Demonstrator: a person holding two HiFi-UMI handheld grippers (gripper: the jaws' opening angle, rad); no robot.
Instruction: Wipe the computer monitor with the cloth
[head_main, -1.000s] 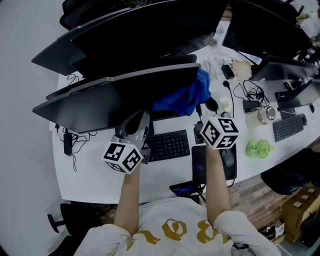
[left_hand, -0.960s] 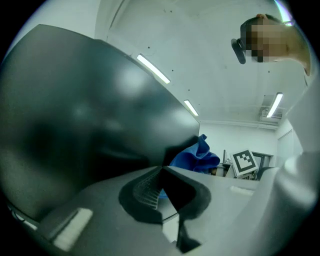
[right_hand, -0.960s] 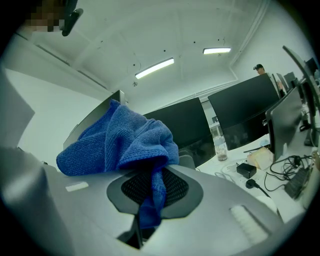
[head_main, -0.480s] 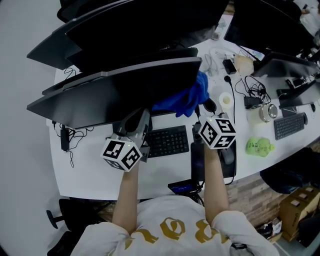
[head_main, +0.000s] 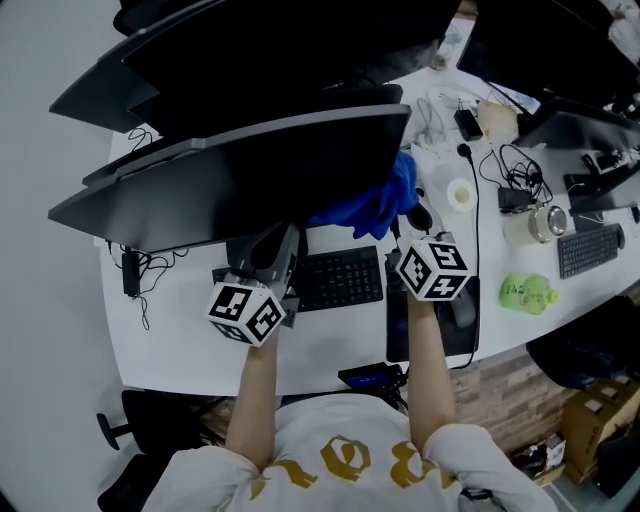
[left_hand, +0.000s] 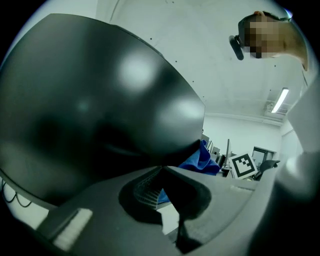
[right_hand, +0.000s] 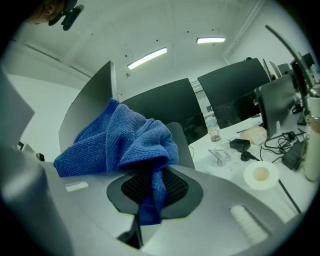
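A wide dark monitor (head_main: 250, 180) stands across the white desk (head_main: 180, 345) in front of me. My right gripper (head_main: 408, 232) is shut on a blue cloth (head_main: 375, 205), which bunches against the monitor's lower right corner. In the right gripper view the cloth (right_hand: 125, 140) drapes over the jaws of the right gripper (right_hand: 150, 200) and hides part of the monitor's edge (right_hand: 95, 100). My left gripper (head_main: 272, 245) reaches under the screen's lower edge. In the left gripper view the left gripper (left_hand: 161, 170) has its jaws together, right below the dark screen (left_hand: 90, 110), with the cloth (left_hand: 200, 160) beyond.
A black keyboard (head_main: 340, 283) and a dark mat (head_main: 400, 325) lie below the monitor. To the right are a tape roll (head_main: 460, 193), tangled cables (head_main: 515, 180), a green object (head_main: 527, 292) and a second keyboard (head_main: 590, 250). More monitors (head_main: 540, 40) stand behind.
Almost nothing: both grippers and the cloth keep their places at the monitor, and the head view has shifted slightly.
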